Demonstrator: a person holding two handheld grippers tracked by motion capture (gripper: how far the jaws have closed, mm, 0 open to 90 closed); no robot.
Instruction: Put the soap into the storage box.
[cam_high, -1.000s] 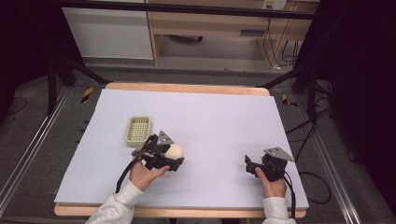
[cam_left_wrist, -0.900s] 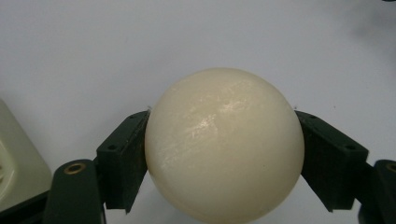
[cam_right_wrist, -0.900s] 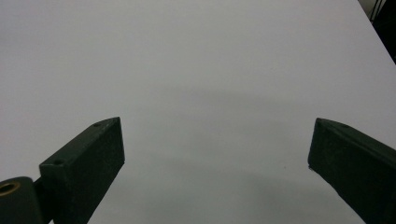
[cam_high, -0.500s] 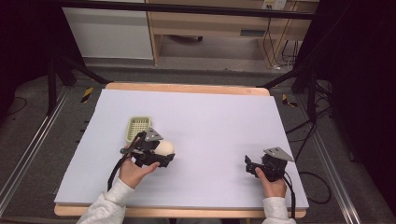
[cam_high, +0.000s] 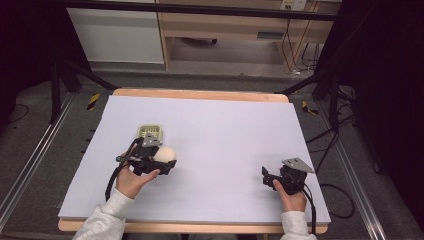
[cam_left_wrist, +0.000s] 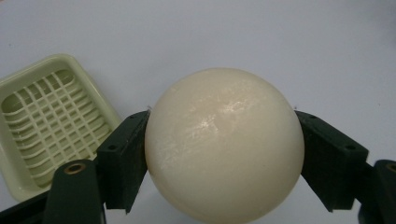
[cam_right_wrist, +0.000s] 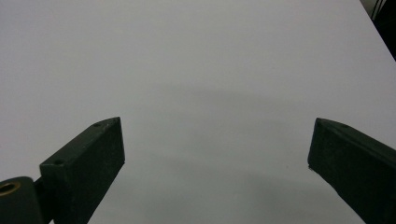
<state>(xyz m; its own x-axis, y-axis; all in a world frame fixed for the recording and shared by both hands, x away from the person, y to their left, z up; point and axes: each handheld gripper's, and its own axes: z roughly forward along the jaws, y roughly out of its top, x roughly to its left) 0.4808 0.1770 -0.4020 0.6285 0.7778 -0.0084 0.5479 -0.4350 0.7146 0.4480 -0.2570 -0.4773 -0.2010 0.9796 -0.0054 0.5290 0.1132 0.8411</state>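
At the left of the table (cam_high: 225, 130) sits a pale green slatted tray (cam_high: 150, 132); just right of and nearer than it, the left tongs (cam_high: 162, 159) pinch a cream ball (cam_left_wrist: 224, 144) across its widest girth. It looks smooth, rigid and probably slippery, so an off-centre squeeze could pop it out. Well apart, the right tongs (cam_high: 265, 176) stand spread, holding nothing.

You have one cream ball (cam_high: 165, 153) in the scene, and one pale green slotted tray (cam_high: 150, 132) just beside it on the table. You are working with two grippers, a left gripper (cam_high: 161, 161) and a right gripper (cam_high: 270, 178), one in each of your two hands, over one white-topped table (cam_high: 225, 130).
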